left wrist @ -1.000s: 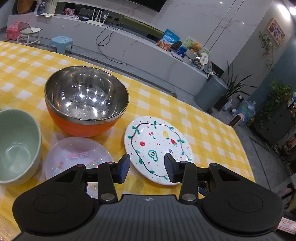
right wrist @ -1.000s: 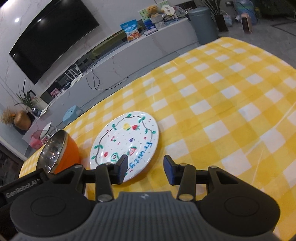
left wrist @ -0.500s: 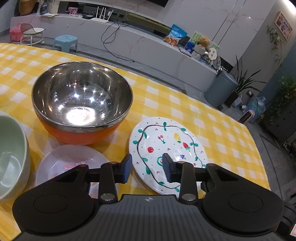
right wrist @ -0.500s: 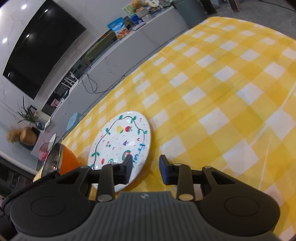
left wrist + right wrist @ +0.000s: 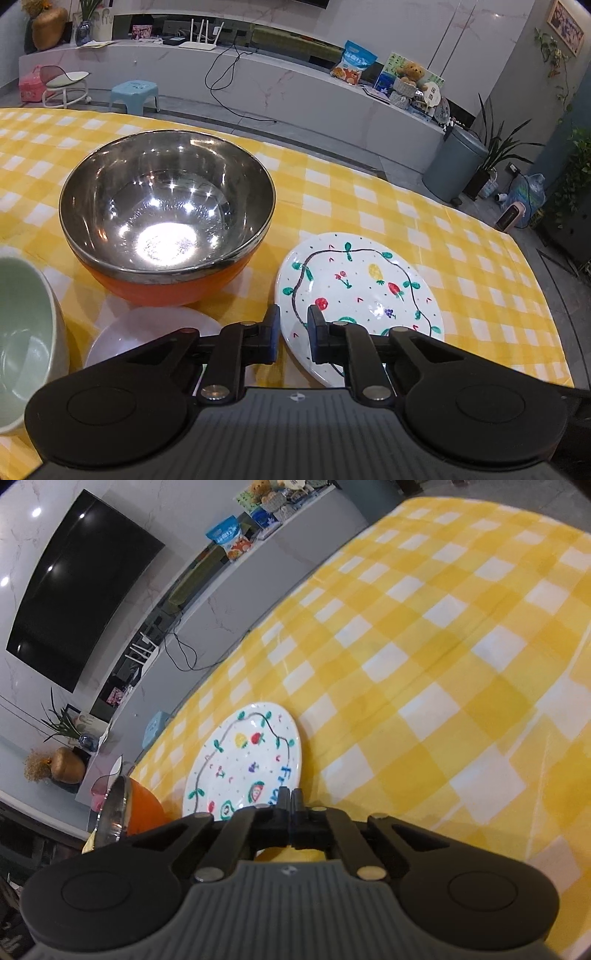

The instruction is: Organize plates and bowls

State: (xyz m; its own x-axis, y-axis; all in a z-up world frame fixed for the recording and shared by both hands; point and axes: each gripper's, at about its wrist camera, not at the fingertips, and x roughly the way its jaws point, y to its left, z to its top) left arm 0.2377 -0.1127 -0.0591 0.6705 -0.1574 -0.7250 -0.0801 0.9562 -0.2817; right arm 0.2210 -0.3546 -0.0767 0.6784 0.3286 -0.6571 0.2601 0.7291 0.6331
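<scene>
Living room, yellow checked tabletop [image 5: 369,192]. My left hand-held gripper [image 5: 291,330] closing astride near-left rim of white fruit-painted plate [image 5: 354,288]; right hand-held gripper [image 5: 291,799] fully closed, empty, at plate's near edge. Steel-lined orange bowl [image 5: 166,214], pale green bowl [image 5: 22,332], small translucent plate [image 5: 155,332] on the left, unstacked; sorting barely begun.

The pale green ceramic bowl [image 5: 22,354] is cut off by the left wrist view's left edge. The translucent pink plastic plate [image 5: 147,328] and the near rim of the white fruit-painted plate [image 5: 354,288] lie partly hidden behind the tongs' black body.
</scene>
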